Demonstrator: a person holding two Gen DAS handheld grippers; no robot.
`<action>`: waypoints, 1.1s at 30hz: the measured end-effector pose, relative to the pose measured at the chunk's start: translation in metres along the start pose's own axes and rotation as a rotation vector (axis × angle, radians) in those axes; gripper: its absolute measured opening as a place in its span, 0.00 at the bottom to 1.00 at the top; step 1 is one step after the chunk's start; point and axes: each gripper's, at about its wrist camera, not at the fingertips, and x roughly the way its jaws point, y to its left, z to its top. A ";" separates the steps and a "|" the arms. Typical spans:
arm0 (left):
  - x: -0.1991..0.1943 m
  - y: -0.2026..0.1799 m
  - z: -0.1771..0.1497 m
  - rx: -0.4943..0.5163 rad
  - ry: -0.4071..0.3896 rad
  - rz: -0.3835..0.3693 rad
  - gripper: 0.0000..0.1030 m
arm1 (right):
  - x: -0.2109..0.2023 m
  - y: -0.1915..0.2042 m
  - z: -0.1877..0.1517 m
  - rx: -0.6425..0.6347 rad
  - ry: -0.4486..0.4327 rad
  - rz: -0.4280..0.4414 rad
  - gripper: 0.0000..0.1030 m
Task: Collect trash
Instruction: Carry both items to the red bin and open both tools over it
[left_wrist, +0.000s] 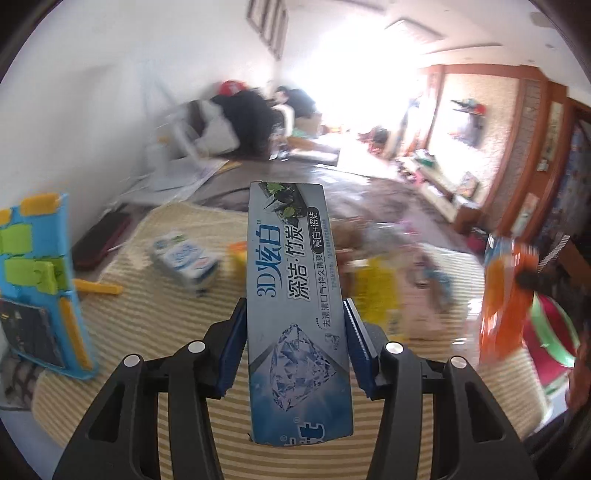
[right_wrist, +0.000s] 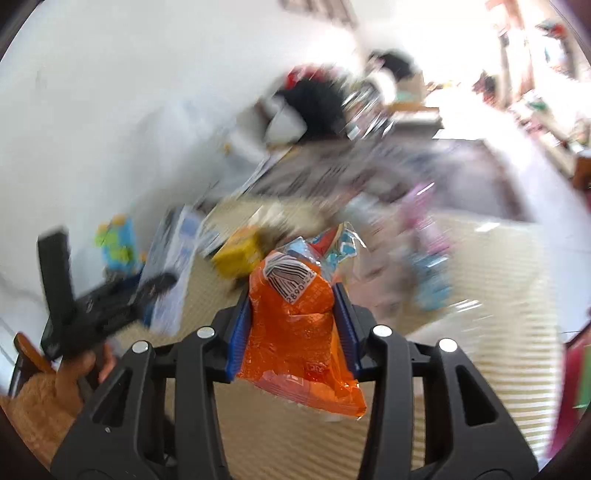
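Beneath both my cameras spreads the cream-and-tan striped woven mat (left_wrist: 155, 332), filling the lower half of each frame with blurred clutter across its far edge. At centre of the left wrist view, my left gripper (left_wrist: 295, 314) has its blue pads pressed against both long sides of the long grey-blue cardboard toothpaste box (left_wrist: 291, 288), lifted clear of the mat. At lower centre of the right wrist view, my right gripper (right_wrist: 293, 295) pinches the crinkled orange plastic snack wrapper (right_wrist: 295, 332) tight between its pads, barcode uppermost.
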 end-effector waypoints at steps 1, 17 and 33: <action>-0.001 -0.011 0.001 0.008 -0.003 -0.031 0.46 | -0.013 -0.011 0.003 0.002 -0.031 -0.052 0.40; 0.022 -0.267 0.000 0.306 0.051 -0.570 0.46 | -0.150 -0.237 -0.056 0.480 -0.155 -0.755 0.59; 0.091 -0.454 -0.031 0.470 0.275 -0.798 0.47 | -0.242 -0.254 -0.104 0.700 -0.483 -1.301 0.92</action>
